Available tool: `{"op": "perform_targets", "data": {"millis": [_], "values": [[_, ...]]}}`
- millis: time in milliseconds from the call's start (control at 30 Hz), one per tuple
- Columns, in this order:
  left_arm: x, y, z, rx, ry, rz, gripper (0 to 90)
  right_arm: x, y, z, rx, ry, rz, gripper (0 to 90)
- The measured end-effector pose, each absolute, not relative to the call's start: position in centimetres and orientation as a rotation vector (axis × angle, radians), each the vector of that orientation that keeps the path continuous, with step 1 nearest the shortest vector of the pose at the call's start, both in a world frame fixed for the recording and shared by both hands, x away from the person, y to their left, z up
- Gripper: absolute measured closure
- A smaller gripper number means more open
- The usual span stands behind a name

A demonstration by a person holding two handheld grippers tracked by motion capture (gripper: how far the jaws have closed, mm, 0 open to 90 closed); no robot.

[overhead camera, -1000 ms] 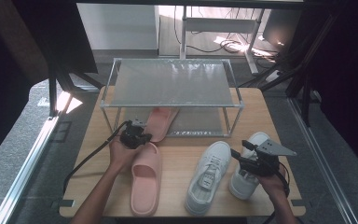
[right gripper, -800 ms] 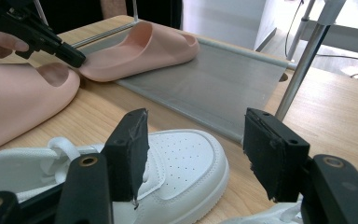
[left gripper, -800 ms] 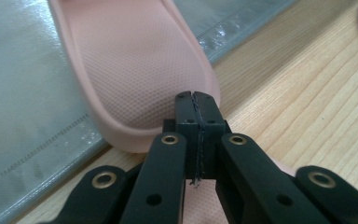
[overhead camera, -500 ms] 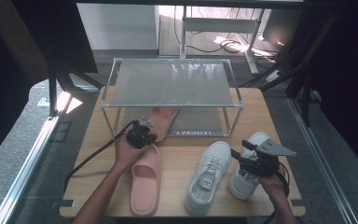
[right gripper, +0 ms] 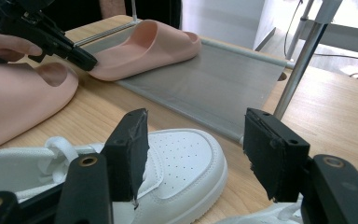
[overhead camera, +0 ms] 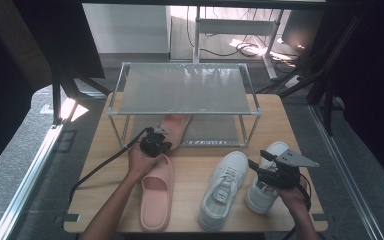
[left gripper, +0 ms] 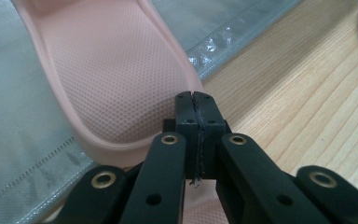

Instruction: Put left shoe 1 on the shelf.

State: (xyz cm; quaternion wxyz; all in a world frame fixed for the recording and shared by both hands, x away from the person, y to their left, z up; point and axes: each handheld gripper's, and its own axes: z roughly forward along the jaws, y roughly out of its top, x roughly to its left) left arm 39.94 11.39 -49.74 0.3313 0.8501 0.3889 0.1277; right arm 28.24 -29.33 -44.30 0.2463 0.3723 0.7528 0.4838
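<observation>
Two white sneakers (overhead camera: pixel 223 190) lie low in the frame beneath my right gripper (right gripper: pixel 193 154), jaws wide with nothing between, then at centre my left gripper (left gripper: pixel 196 105), jaws pressed together and empty, tips at the heel of the pink slipper (left gripper: pixel 116 74) on the rack's (overhead camera: pixel 185 90) lower shelf.

Backlit from windows, dim edges, perhaps soft
</observation>
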Motion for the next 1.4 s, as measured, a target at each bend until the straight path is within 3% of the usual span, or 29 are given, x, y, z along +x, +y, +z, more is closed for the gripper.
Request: {"op": "perform_targets", "data": {"millis": [467,1400], "values": [[39.6,16.5,-50.5,2.15,1.17,0.388,90.0,28.2,-29.2,-44.3,1.018,2.052,1.319,41.5],[41.1,13.9,-51.6,2.208,1.132,0.343,89.7,28.3,-29.4,-44.4,1.022,2.051,1.315,41.5]]}}
